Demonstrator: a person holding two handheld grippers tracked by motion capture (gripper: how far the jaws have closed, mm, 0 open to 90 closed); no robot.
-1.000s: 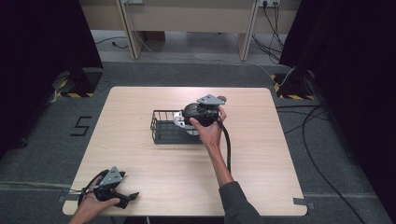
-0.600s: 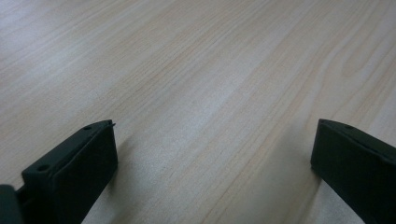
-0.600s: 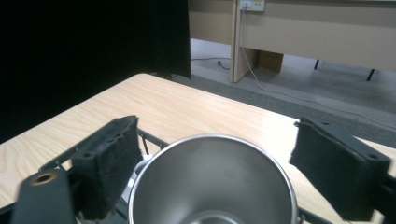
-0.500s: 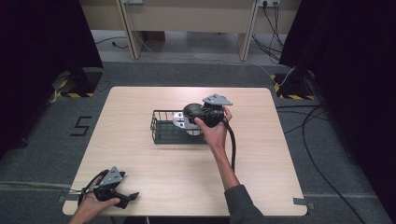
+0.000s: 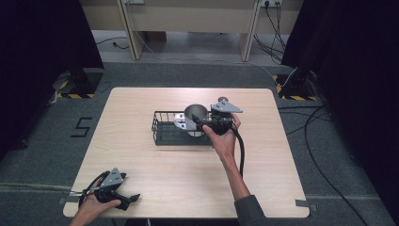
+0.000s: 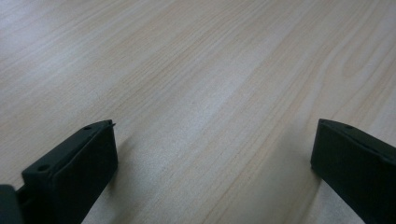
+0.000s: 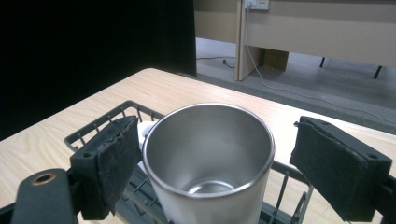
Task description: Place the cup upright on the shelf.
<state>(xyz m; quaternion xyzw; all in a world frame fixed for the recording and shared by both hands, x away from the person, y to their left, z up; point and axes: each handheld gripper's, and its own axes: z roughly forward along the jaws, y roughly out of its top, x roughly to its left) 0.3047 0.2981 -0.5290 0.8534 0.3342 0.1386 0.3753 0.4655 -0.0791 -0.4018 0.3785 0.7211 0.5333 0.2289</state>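
A shiny steel cup (image 5: pixel 195 115) stands upright in the right end of a black wire basket (image 5: pixel 162 132) at mid-table. My right gripper (image 5: pixel 200 124) is level at the basket's right side and points left at the cup. In the right gripper view the cup (image 7: pixel 210 154) sits between the spread pads; the left pad (image 7: pixel 116 158) is at its rim and the right pad (image 7: pixel 331 163) stands off with a gap, so my right gripper (image 7: pixel 217 123) is open. My left gripper (image 5: pixel 128 199) rests at the table's front left corner, open (image 6: pixel 212 126) over bare wood.
A white object (image 5: pixel 180 120) lies in the basket (image 7: pixel 93 128) just left of the cup. The wooden table (image 5: pixel 141 165) is bare around the basket. Cables and desk legs are on the floor beyond the far edge.
My right gripper has slid to the right from over the basket, and the cup now shows in the basket's right end. The left gripper has stayed put.
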